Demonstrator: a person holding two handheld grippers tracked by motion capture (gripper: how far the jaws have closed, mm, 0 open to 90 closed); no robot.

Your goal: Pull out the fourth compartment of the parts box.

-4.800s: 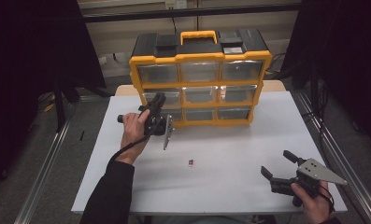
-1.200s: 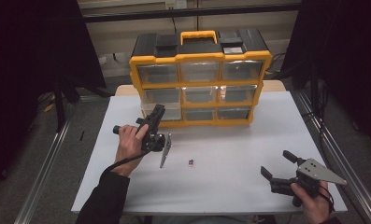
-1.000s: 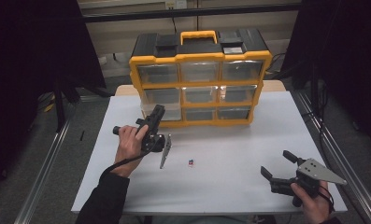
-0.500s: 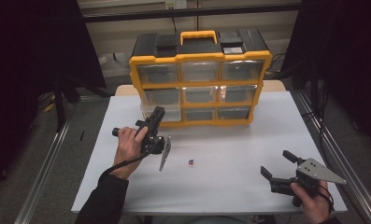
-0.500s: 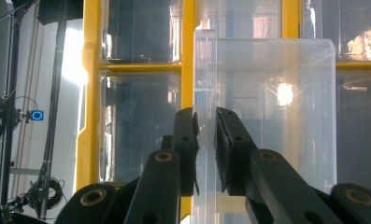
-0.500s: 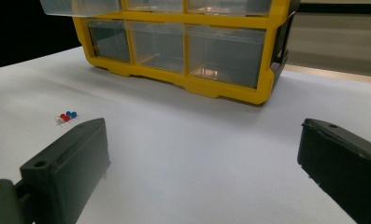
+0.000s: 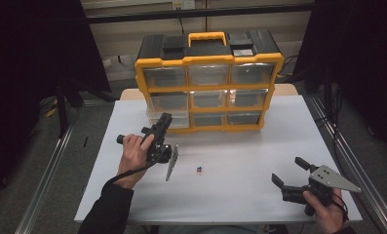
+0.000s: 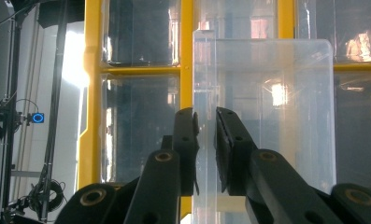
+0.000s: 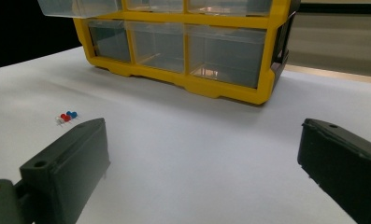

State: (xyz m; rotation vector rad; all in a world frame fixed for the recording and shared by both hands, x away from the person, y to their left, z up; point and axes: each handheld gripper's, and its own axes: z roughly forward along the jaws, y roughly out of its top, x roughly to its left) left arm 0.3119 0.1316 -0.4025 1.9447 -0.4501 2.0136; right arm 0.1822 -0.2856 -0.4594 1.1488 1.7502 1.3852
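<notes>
Left hand-held gripper [image 7: 165, 130] has pulled back, pinching the clear drawer [image 8: 262, 126]; its slot lies at 12 o'clock.

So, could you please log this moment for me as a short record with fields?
left gripper: fingers shut on the front wall of the clear drawer
clear drawer: pulled partway out of the yellow organizer, lower left slot
right gripper: open, holding nothing, low over the white table
pushpins: small cluster loose on the table between the grippers
</notes>
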